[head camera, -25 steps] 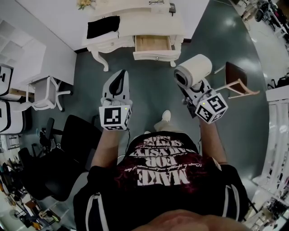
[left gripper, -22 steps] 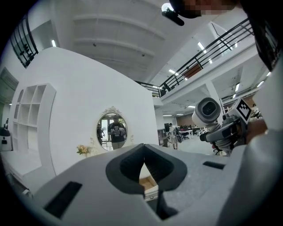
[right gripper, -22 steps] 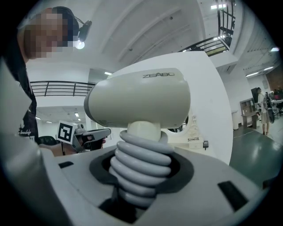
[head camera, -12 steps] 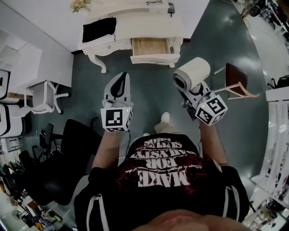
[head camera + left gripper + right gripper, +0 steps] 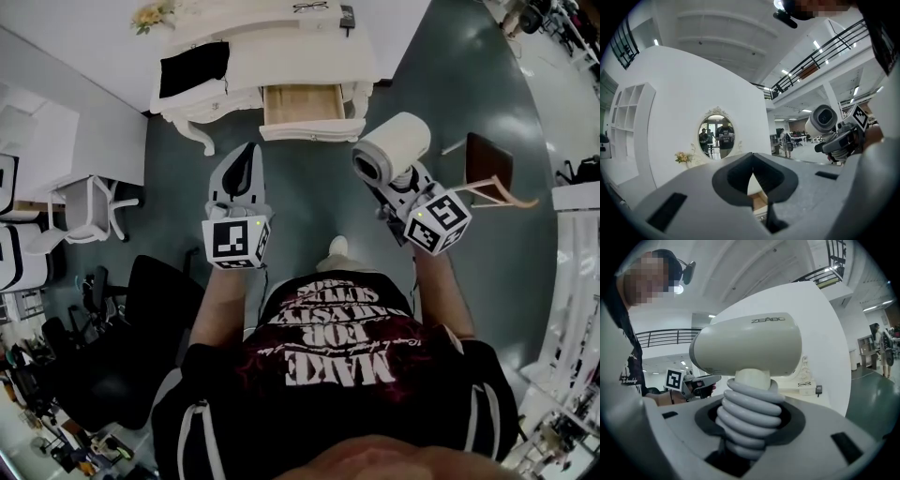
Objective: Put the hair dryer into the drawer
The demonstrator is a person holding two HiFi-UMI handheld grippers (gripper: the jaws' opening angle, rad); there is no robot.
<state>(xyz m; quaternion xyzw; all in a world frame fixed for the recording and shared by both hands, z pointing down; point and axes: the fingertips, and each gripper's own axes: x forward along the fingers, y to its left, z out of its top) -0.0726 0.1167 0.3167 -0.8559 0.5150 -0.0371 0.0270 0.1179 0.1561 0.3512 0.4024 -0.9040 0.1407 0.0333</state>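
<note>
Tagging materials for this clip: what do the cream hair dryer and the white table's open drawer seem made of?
Cream hair dryer: probably moulded plastic, smooth satin barrel with soft highlights; its ribbed grey handle could be plastic or rubber. Open drawer: tan, matte inside, seemingly bare wood; its front looks white-painted.

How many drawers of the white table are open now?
1. The open drawer is at the front of the white table, right of the black cloth; other drawers may be hidden.
</note>
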